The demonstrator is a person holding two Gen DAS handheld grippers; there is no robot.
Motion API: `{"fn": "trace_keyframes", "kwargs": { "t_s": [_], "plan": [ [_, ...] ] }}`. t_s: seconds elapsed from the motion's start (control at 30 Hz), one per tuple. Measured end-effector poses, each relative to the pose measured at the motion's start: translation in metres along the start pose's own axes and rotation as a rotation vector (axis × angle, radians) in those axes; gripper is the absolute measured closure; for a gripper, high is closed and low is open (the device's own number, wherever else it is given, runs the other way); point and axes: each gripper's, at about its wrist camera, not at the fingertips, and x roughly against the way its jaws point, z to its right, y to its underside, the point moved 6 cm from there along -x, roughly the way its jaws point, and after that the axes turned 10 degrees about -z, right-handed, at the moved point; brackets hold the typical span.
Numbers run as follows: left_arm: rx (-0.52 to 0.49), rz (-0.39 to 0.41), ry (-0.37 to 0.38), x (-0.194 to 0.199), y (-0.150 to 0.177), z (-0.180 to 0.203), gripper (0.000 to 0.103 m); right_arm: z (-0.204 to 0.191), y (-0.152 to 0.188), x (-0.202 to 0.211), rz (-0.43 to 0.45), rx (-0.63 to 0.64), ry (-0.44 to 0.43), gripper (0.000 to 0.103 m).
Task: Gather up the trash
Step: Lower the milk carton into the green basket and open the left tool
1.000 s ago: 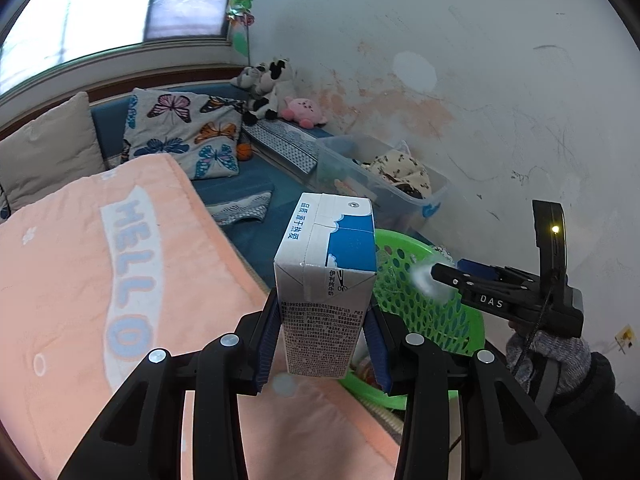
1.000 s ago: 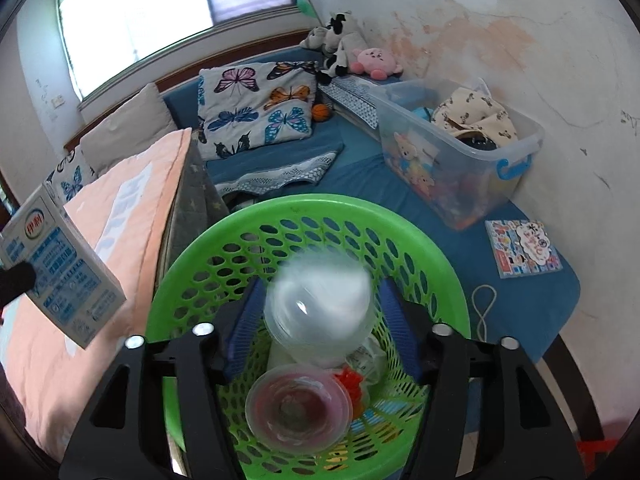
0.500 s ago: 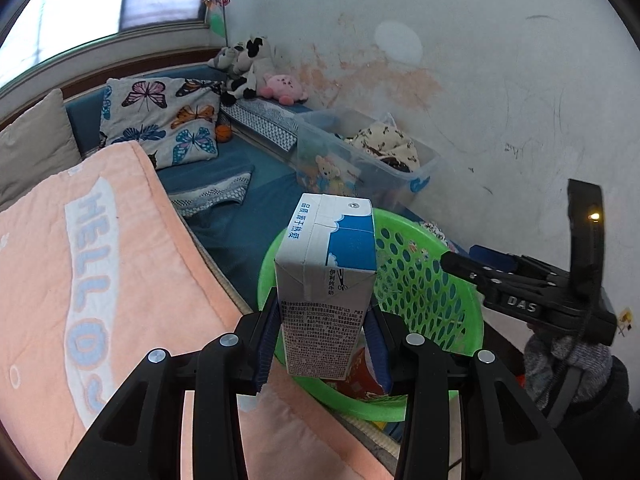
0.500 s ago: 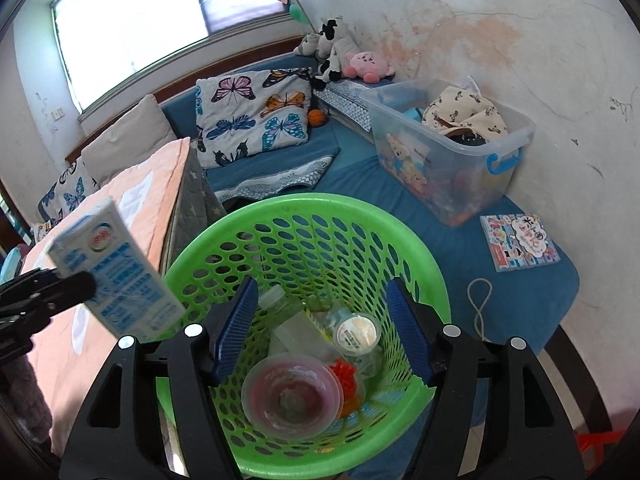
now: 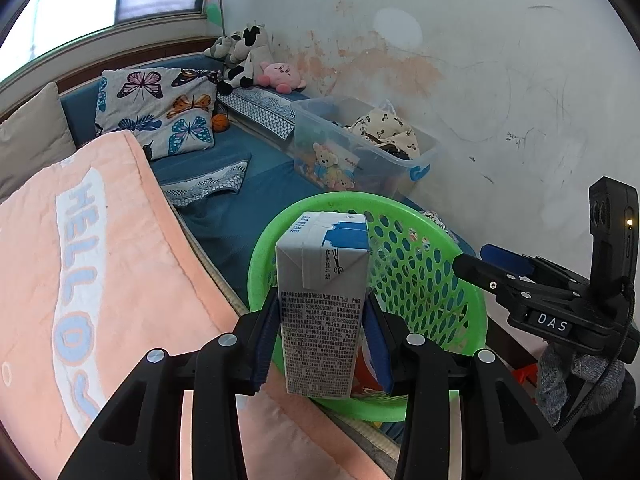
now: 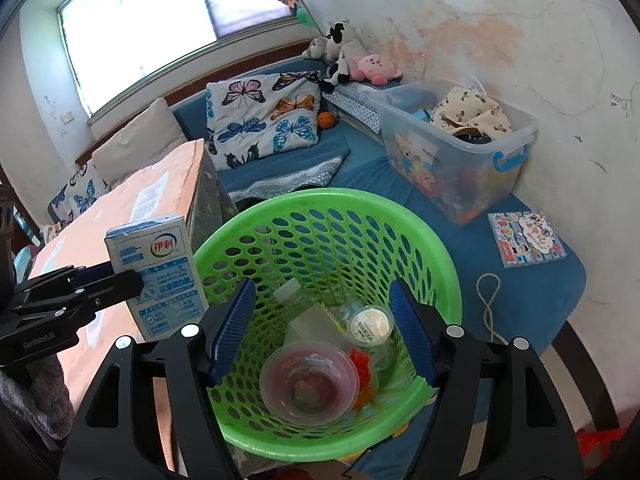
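My left tongs point(image 5: 320, 344) grip a white and blue milk carton point(image 5: 322, 304), upright, its sides pressed between the blue pads point(image 5: 264, 344). The carton hangs at the near left rim of a round green plastic basket point(image 6: 436, 236) with holes all over its wall. The basket stands beside a bed with a peach quilt point(image 5: 80, 280) that reads "HELLO".

My right tongs point(image 6: 320, 328) hang over the basket's mouth with their jaws spread wide and nothing between them. Straight below them, inside the basket, lie a clear plastic cup point(image 6: 308, 384) with pink residue, a small clear bottle point(image 6: 368, 324) with a white cap, another pale plastic bottle point(image 6: 296, 304) and some red and orange scraps point(image 6: 362, 364).

Behind the basket a blue mattress point(image 6: 532, 292) holds a clear storage bin point(image 6: 460, 152) full of toys and cloth, a colourful booklet point(image 6: 526, 238), a loop of cord point(image 6: 488, 300), a butterfly cushion point(image 6: 264, 116) and plush toys point(image 6: 348, 60) against a stained white wall.
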Motion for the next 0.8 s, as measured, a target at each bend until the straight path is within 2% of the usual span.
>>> {"fn": "trace_keyframes", "kwargs": {
  "t_s": [0.47, 0.8],
  "plan": [
    [-0.001, 0.019, 0.032, 0.009, -0.002, 0.006, 0.057, -0.003, 0.001, 0.007, 0.011, 0.002, -0.001, 0.033],
    [0.012, 0.036, 0.02, 0.023, 0.001, 0.004, 0.051, -0.015, 0.003, 0.014, 0.025, 0.016, -0.022, 0.033]
  ]
}}
